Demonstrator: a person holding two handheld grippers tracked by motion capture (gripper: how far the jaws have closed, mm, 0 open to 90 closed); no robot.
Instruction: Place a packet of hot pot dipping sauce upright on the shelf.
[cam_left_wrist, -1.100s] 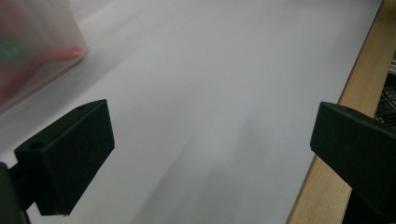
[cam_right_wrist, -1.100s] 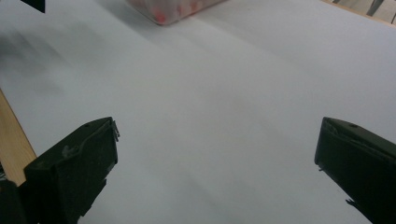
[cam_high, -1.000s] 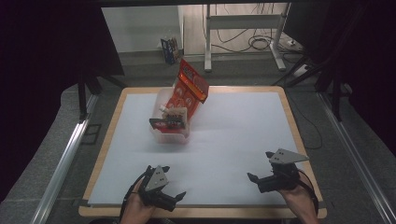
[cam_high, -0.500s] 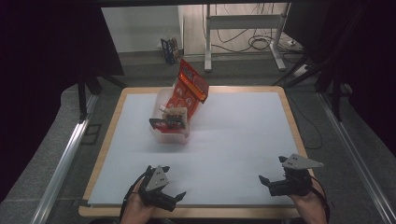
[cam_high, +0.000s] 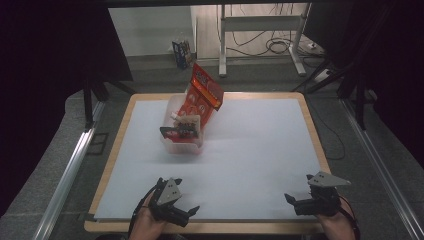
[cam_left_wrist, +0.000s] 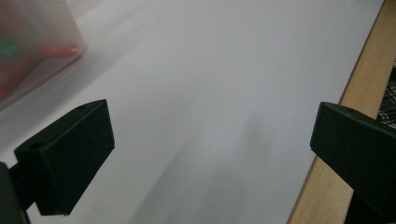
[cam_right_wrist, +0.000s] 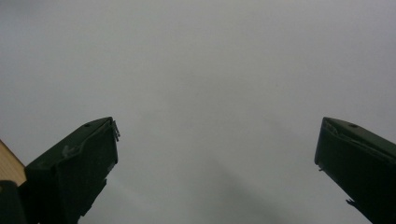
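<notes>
Grippers rest at the near edge of the table (cam_high: 260, 150): left gripper (cam_high: 192, 211) at the near-left, right gripper (cam_high: 289, 198) at the near-right. Jaws of both are spread wide, grasping nothing. Clear plastic bin (cam_high: 182, 142), holding 1 red packet (cam_high: 204, 92) upright, sits far-left, well apart from both.
</notes>
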